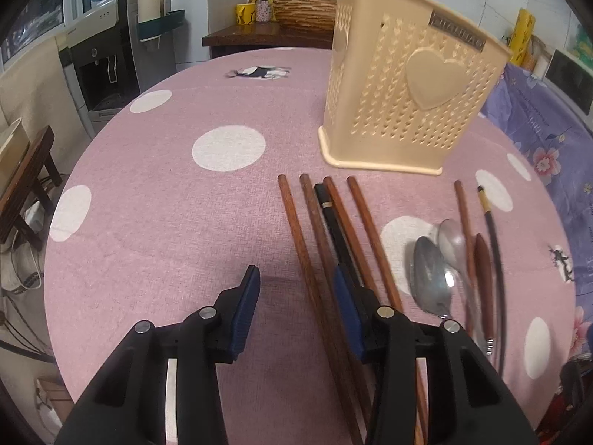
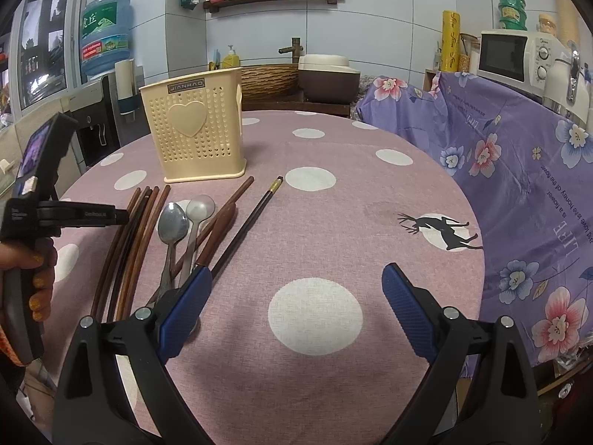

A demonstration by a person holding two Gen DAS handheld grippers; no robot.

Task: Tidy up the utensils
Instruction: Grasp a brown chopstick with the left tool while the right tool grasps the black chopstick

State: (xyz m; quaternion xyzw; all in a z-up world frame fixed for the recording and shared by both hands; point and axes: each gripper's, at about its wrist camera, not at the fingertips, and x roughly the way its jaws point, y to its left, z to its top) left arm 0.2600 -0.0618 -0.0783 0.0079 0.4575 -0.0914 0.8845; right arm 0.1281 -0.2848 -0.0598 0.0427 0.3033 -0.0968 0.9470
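Observation:
A cream perforated utensil holder [image 1: 411, 100] [image 2: 196, 133] stands upright on the pink dotted tablecloth [image 1: 166, 193]. In front of it lie several brown wooden chopsticks [image 1: 296, 230], a black chopstick [image 1: 333, 222], two metal spoons [image 1: 430, 274] [image 2: 172, 226], a wooden spoon [image 1: 483, 259] and a black chopstick with a gold band [image 2: 252, 222]. My left gripper [image 1: 296, 278] points down over the brown bundle, open; the leftmost brown chopstick lies between its fingers, untouched by the pads. My right gripper [image 2: 296, 274] is wide open over bare cloth, just right of the spoons.
A purple floral cloth [image 2: 519, 170] drapes over something at the table's right side, with a microwave [image 2: 507, 55] behind it. A water dispenser [image 1: 100, 70] and a wooden stool [image 1: 26, 181] stand off the left edge. A person's hand [image 2: 37, 282] grips the left tool.

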